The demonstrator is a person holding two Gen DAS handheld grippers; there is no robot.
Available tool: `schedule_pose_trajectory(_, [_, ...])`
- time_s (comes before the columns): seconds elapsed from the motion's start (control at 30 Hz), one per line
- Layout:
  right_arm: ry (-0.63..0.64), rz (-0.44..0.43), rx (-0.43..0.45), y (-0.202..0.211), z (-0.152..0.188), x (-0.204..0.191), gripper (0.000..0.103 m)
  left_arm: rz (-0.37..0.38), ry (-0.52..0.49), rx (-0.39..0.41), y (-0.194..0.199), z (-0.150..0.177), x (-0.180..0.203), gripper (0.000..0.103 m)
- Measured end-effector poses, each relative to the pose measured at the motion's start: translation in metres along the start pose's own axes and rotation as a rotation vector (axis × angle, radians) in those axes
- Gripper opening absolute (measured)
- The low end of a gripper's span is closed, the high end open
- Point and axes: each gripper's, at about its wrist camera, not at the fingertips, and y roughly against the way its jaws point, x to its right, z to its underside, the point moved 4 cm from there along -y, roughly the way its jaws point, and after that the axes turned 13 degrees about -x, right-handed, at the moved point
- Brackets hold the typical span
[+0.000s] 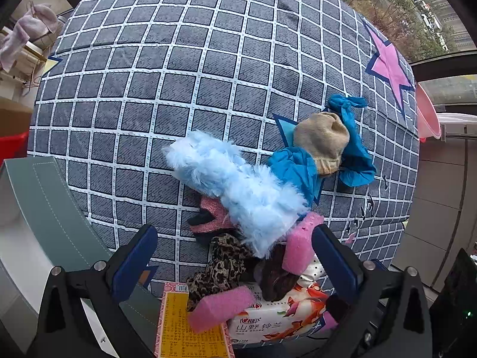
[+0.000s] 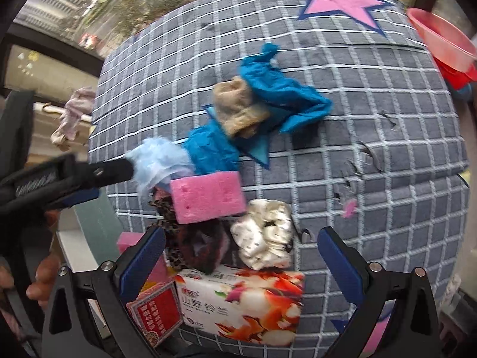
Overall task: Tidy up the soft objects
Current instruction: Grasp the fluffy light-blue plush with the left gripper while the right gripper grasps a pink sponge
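A heap of soft things lies on a grey checked bedcover (image 1: 179,89): a fluffy light-blue piece (image 1: 235,185), a crumpled blue cloth (image 1: 354,155) with a beige sock (image 1: 323,140) on it, two pink sponges (image 1: 301,244) (image 1: 220,307), a leopard scrunchie (image 1: 223,265), a dark scrunchie (image 1: 277,280) and a tissue pack (image 1: 277,319). My left gripper (image 1: 235,265) is open above the heap's near end. My right gripper (image 2: 241,262) is open over the tissue pack (image 2: 244,304), a white scrunchie (image 2: 265,235) and a pink sponge (image 2: 208,197). The left gripper also shows in the right wrist view (image 2: 89,185).
A grey-green open box (image 1: 44,208) stands at the bed's left edge. A pink basin (image 2: 441,41) sits at the far right corner. A red and yellow packet (image 1: 190,328) lies by the tissue pack. Pale clothes (image 1: 29,29) hang at the far left.
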Motion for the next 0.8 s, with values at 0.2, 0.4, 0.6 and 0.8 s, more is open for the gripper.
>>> schedule_pose_trajectory(0.2, [0.095, -0.043, -0.001, -0.027, -0.019, -0.014, 0.103, -0.006, 0.029, -0.031, -0.017, -0.017, -0.004, 0.103])
schedule_pose_trajectory(0.4, [0.141, -0.064, -0.035, -0.053, -0.031, -0.017, 0.103, -0.002, 0.064, -0.053, -0.034, -0.033, -0.008, 0.1])
schedule_pose_trajectory(0.6, [0.155, -0.066, -0.071, -0.071, -0.039, -0.017, 0.103, 0.005, 0.1, -0.109, -0.053, -0.04, -0.016, 0.068])
schedule_pose_trajectory(0.8, [0.15, -0.017, -0.09, -0.076, -0.046, -0.019, 0.072, 0.005, 0.059, -0.067, -0.054, -0.038, -0.005, 0.034])
